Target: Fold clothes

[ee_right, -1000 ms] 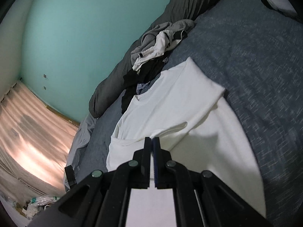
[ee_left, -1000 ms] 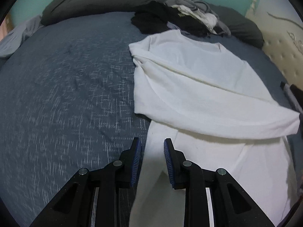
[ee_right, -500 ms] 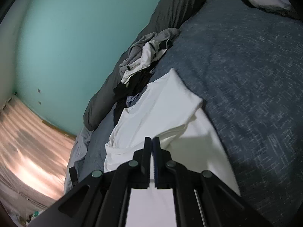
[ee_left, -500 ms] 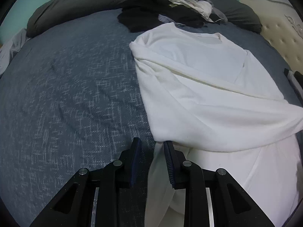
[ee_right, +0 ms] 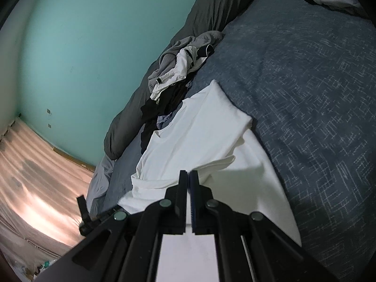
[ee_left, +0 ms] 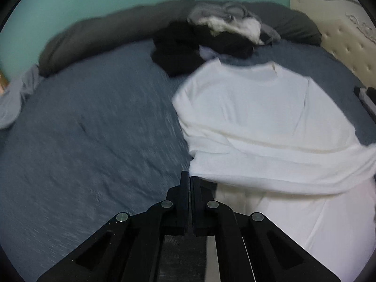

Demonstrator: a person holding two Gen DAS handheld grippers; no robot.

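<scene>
Now the white shirt (ee_left: 258, 117) lies spread on the bed (ee_left: 94, 129), its collar toward the heap of unfolded clothes (ee_left: 211, 37) by the dark bolster (ee_left: 105, 35), and that shirt is the landmark for all else. One sleeve is already laid across its body as a long band, so the fold looks partway done, with the lower half yet to be brought up.

To the left of the shirt the blue-grey bedcover is bare. At the shirt's lower left corner sits the left gripper (ee_left: 189, 183), its jaws drawn together; white cloth runs beneath them, but the blur keeps me from telling whether any hem is pinched between the pads. Further right, at the shirt's lower edge on the other side, the right gripper (ee_right: 189, 178) also has its jaws pressed together, and white fabric runs straight under them; it appears to be clamped on the hem, though the pinch itself is hidden.

I judge the step in hand to be taking both bottom corners. The next move calls for lifting the two corners evenly and carrying them up toward the collar, keeping the hem taut so the crossed sleeve does not slide out.
</scene>
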